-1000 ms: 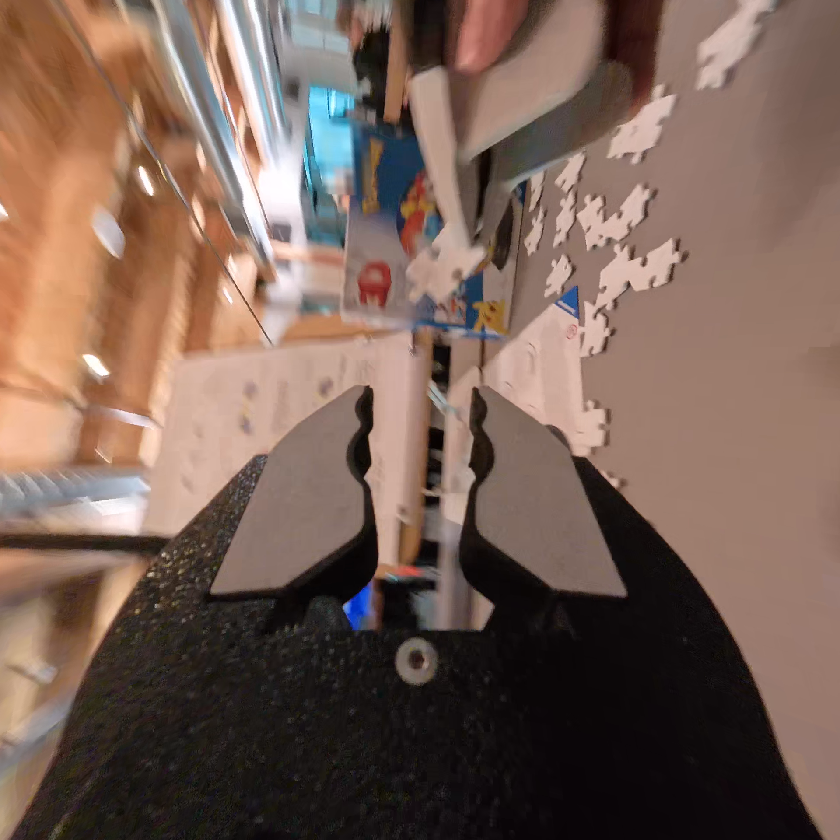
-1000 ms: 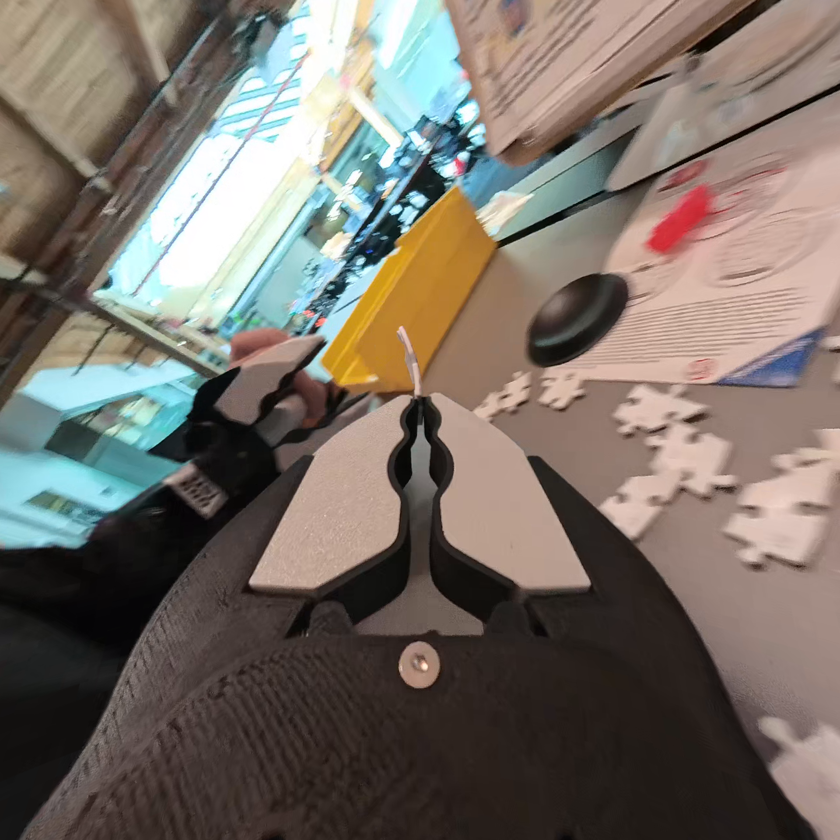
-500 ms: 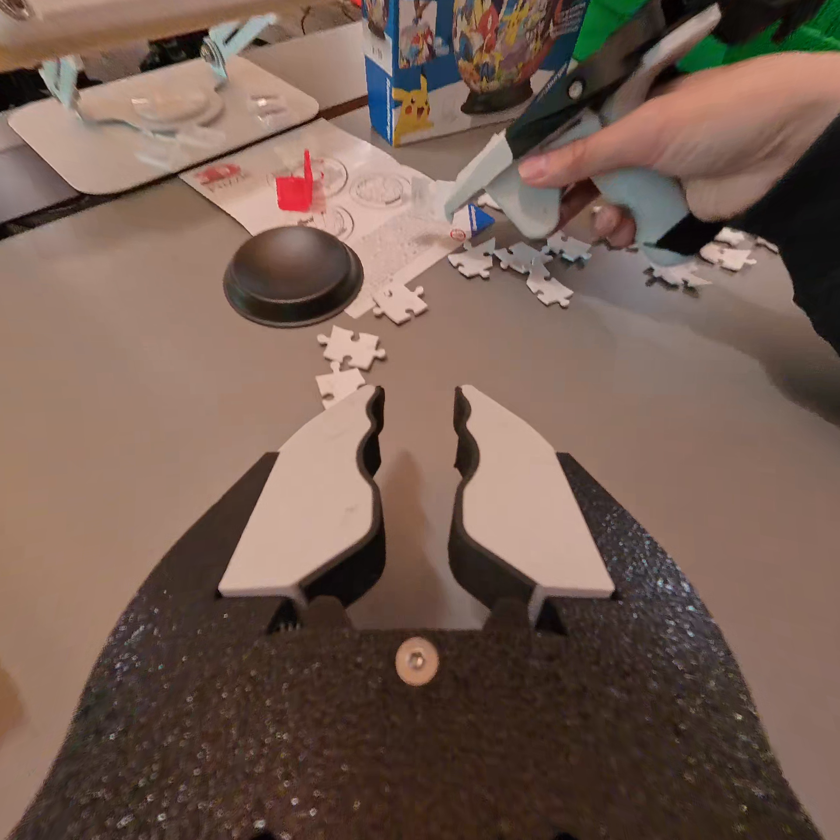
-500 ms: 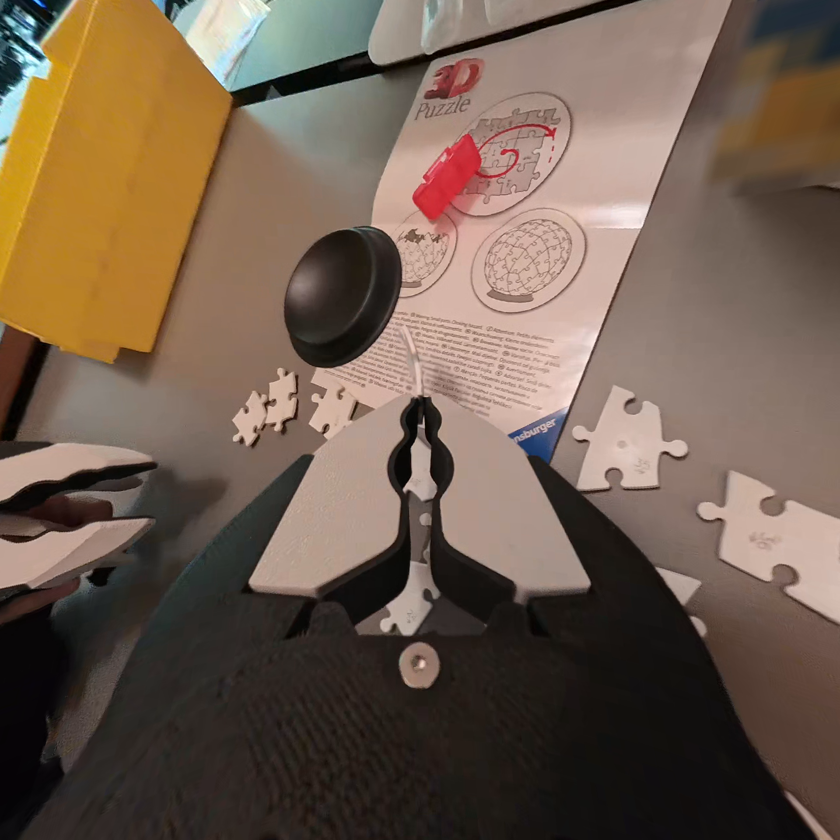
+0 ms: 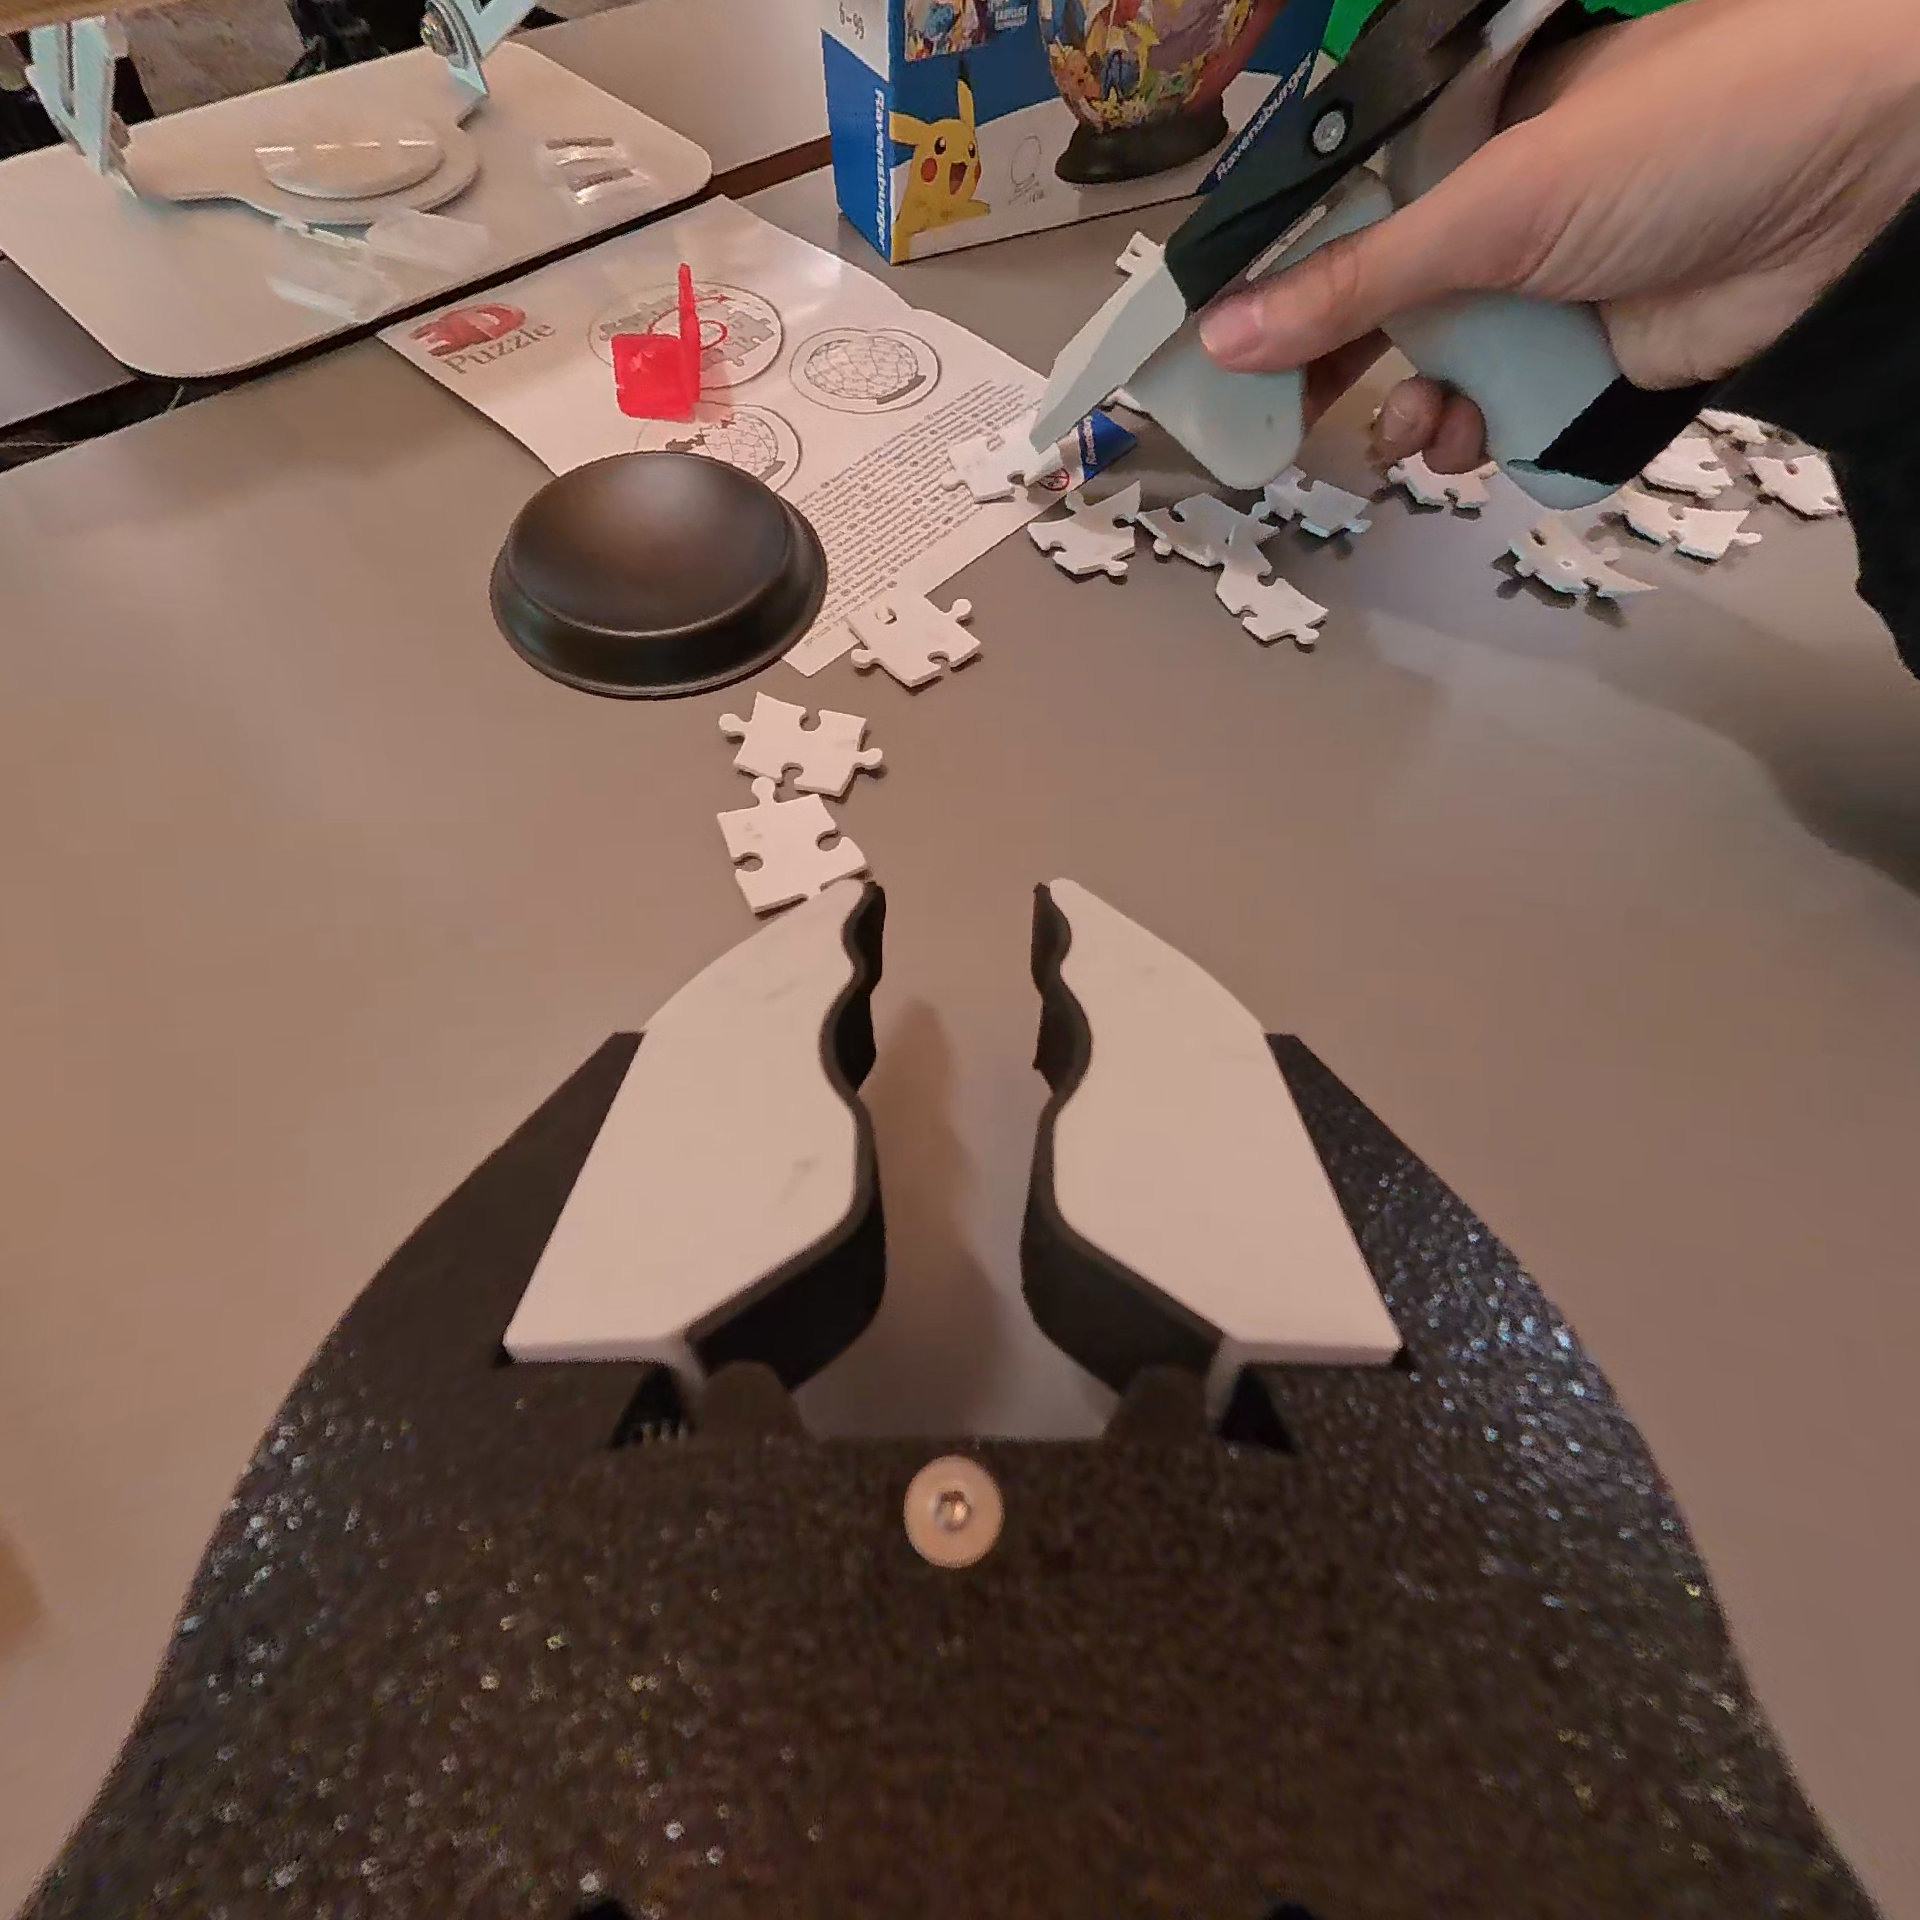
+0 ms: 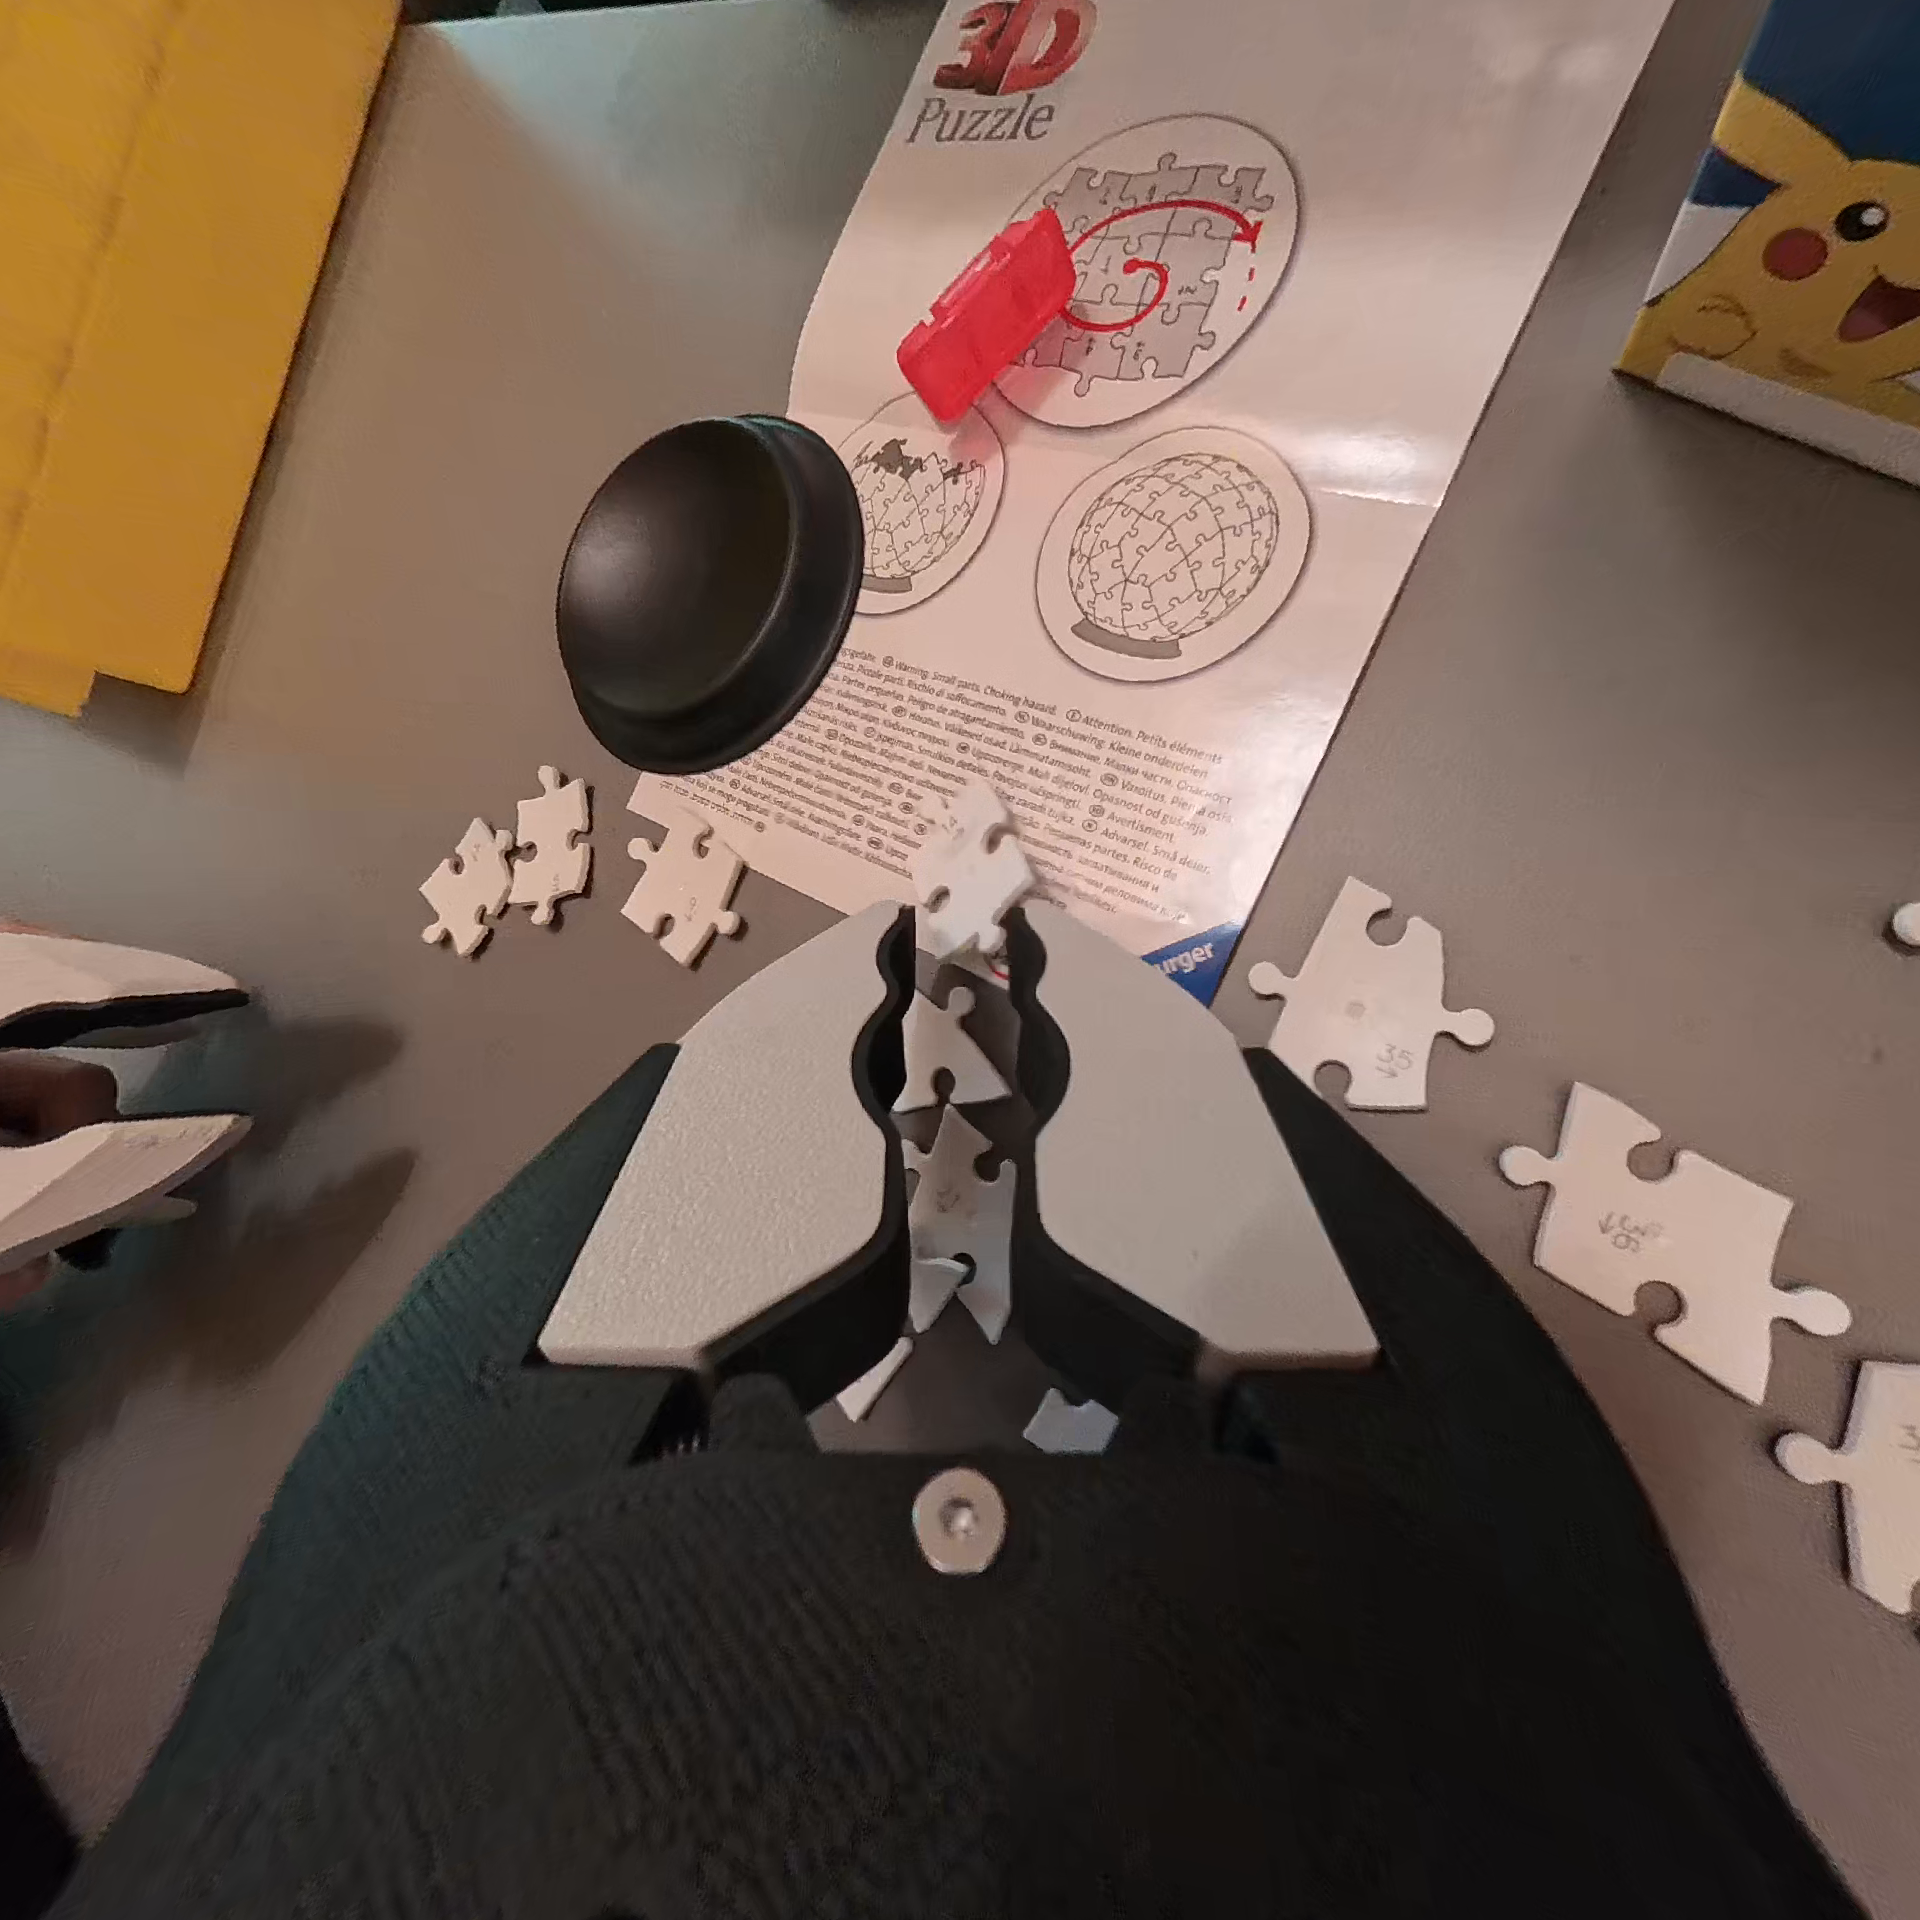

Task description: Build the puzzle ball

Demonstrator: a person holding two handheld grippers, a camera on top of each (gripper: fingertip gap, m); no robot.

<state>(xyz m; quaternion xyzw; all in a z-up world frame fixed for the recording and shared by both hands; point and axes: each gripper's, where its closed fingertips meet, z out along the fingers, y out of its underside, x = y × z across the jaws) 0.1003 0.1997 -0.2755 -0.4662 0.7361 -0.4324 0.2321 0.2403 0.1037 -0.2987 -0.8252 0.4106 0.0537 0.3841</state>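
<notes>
My left gripper (image 5: 956, 904) is open and empty, low over the grey table (image 5: 312, 935). Two white puzzle pieces (image 5: 792, 844) lie just past its left fingertip, with a third (image 5: 914, 634) beyond. The black ball stand (image 5: 660, 577) sits farther back on the left. My right gripper (image 6: 961, 920) has its jaws parted. A white piece (image 6: 971, 868) sits loose at its tips over the instruction sheet (image 6: 1195, 499), and it also shows in the left wrist view (image 5: 997, 462). A hand holds the right gripper (image 5: 1044, 431) there.
A red plastic part (image 6: 987, 312) lies on the sheet. The puzzle box (image 5: 1039, 114) stands at the back, and a yellow bin (image 6: 135, 312) is on the left. Several loose white pieces (image 5: 1247, 530) are scattered on the right (image 6: 1662, 1236). A white tray (image 5: 312, 187) is at the back left. My right fingertips sit around 20 cm from my left ones.
Both grippers swung down to face the table. The right gripper, earlier shut on a piece held edge-on, has opened and the piece now shows its flat face at the tips.
</notes>
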